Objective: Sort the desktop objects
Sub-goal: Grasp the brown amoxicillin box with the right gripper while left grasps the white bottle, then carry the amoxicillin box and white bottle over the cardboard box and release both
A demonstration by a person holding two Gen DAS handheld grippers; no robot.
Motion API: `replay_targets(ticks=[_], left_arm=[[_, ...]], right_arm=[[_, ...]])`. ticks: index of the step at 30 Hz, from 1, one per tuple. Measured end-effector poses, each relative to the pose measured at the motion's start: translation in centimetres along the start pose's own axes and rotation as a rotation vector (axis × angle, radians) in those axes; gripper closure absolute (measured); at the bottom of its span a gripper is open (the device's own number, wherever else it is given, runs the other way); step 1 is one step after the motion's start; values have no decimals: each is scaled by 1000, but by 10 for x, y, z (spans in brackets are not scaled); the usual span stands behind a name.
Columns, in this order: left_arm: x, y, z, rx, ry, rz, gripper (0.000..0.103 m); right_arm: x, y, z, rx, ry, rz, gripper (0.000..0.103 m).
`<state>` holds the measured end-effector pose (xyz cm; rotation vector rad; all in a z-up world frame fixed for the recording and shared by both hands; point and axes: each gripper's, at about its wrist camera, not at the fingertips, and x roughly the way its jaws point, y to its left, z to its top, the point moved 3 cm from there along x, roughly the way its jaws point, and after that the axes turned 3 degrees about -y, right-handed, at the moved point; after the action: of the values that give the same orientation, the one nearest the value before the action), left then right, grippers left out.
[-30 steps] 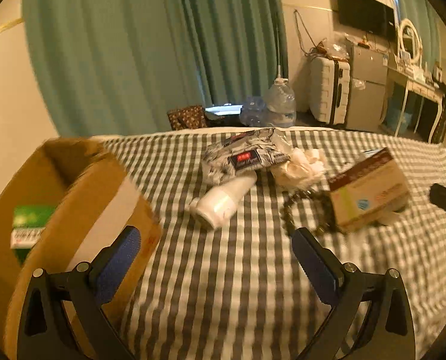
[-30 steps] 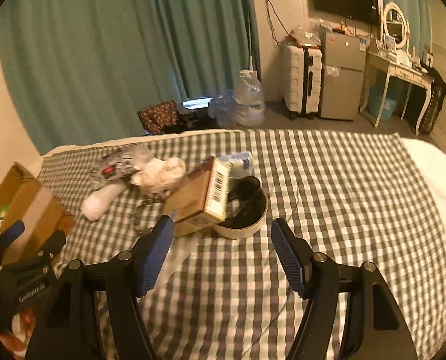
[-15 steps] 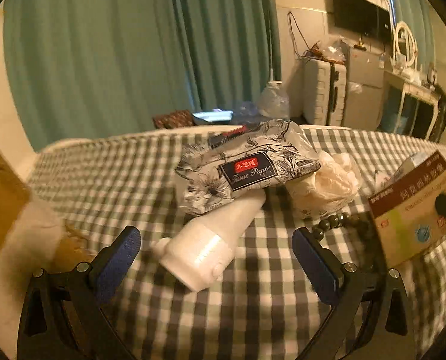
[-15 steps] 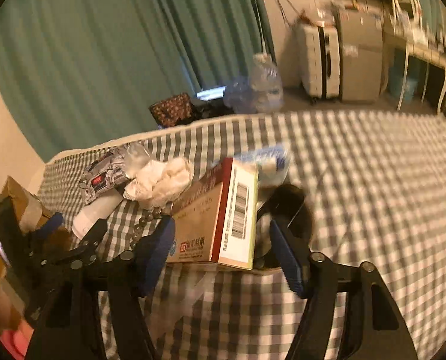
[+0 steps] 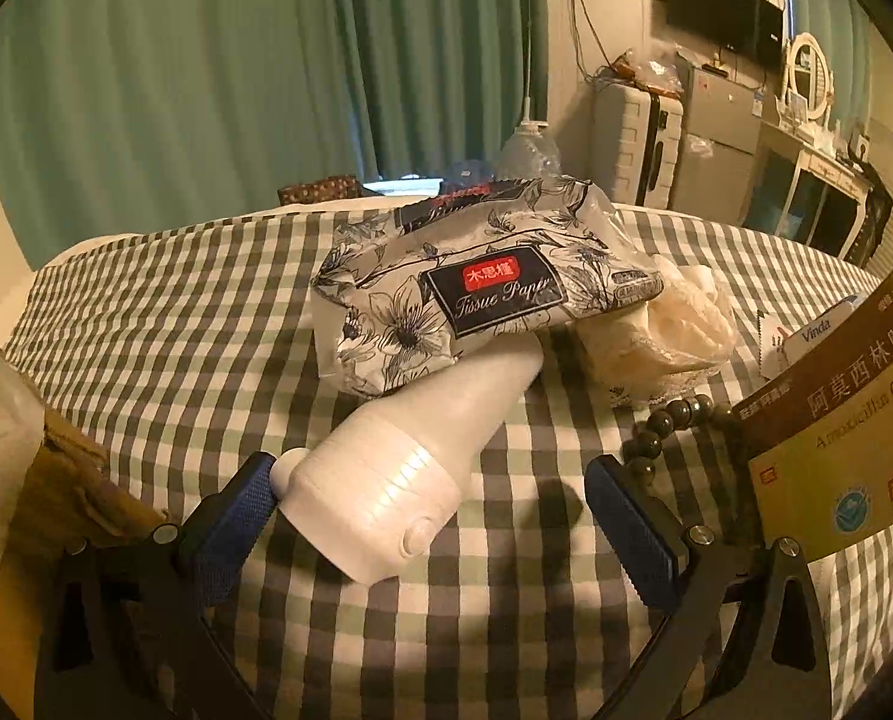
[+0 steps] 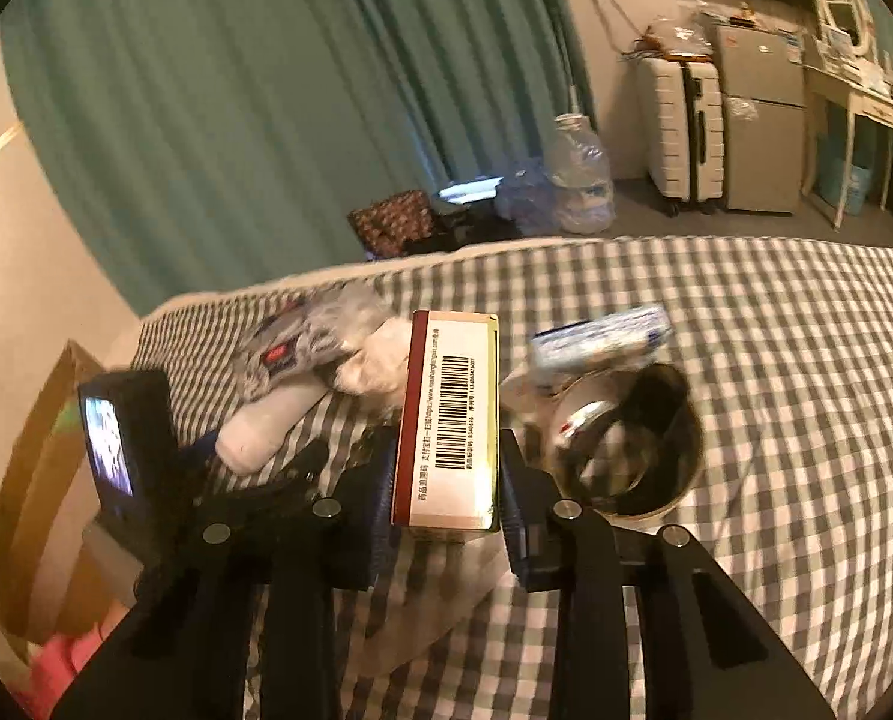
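My left gripper (image 5: 428, 474) stands open low over the checked cloth (image 5: 164, 330), and a white plastic bottle (image 5: 398, 480) lies between its fingers, cap end by the left pad. Behind the bottle rests a floral tissue pack (image 5: 482, 294); to its right are a cream crumpled bag (image 5: 680, 330) and a dark bead bracelet (image 5: 662, 426). My right gripper (image 6: 446, 468) is closing its jaws on a brown and gold medicine box (image 6: 452, 414), whose barcode end faces the camera, with both pads against its sides. The same box (image 5: 836, 432) shows at the right edge of the left wrist view.
A brown cardboard box (image 6: 32, 450) stands at the cloth's left edge. A metal bowl (image 6: 626, 444) and a small blue-white packet (image 6: 602, 336) sit just right of the medicine box. Beyond the bed are green curtains, a water jug (image 6: 578, 180) and a suitcase (image 6: 686, 132).
The left gripper moved forward and down from the cardboard box to straddle the white bottle. The right gripper advanced onto the medicine box and narrowed its jaws around it.
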<state>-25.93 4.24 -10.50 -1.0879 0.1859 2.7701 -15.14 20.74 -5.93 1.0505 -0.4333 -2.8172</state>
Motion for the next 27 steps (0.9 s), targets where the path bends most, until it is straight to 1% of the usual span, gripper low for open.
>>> replay_targets(ticks=[2, 4, 5, 6, 7, 8, 9, 11, 13, 16, 18, 21, 24, 25, 27], left_arm=[[9, -5, 8, -3, 2, -10, 0], [14, -5, 17, -11, 9, -31, 0], [15, -5, 20, -17, 12, -40, 5], [15, -3, 22, -26, 9, -41, 16], [15, -2, 22, -29, 9, -38, 23], [15, -1, 23, -24, 17, -41, 34], [15, 1, 20, -16, 23, -43, 39], [12, 1, 18, 8, 25, -51, 40], [7, -1, 14, 33, 31, -82, 40], [-7, -4, 3, 74, 44, -77, 40], [-18, -11, -7, 81, 53, -87, 40], [-45, -19, -24, 94, 75, -98, 40], [-76, -26, -30, 87, 67, -94, 40], [-88, -28, -31, 76, 59, -99, 40], [-109, -30, -32, 48, 37, -118, 40]], right_arm=[[5, 1, 0, -5, -5, 10, 72], [13, -2, -3, -2, 26, 6, 73], [12, -5, -5, 18, 28, 14, 73], [10, -6, -6, 31, 24, 24, 74], [10, -4, -7, 20, 28, 24, 74], [9, -3, -6, 5, 29, 18, 74], [9, -1, -6, -3, 24, 9, 74], [10, -2, -5, 8, 24, 11, 74], [9, -4, -6, 20, 27, 16, 74], [2, -8, -6, 40, 30, 12, 74], [-6, -10, -6, 46, 29, -3, 74], [-27, -12, -4, 37, 5, -48, 74], [-56, -11, -1, 24, -26, -64, 74], [-64, -10, 0, 23, -23, -63, 74], [-80, -6, -1, 23, 9, -47, 74]])
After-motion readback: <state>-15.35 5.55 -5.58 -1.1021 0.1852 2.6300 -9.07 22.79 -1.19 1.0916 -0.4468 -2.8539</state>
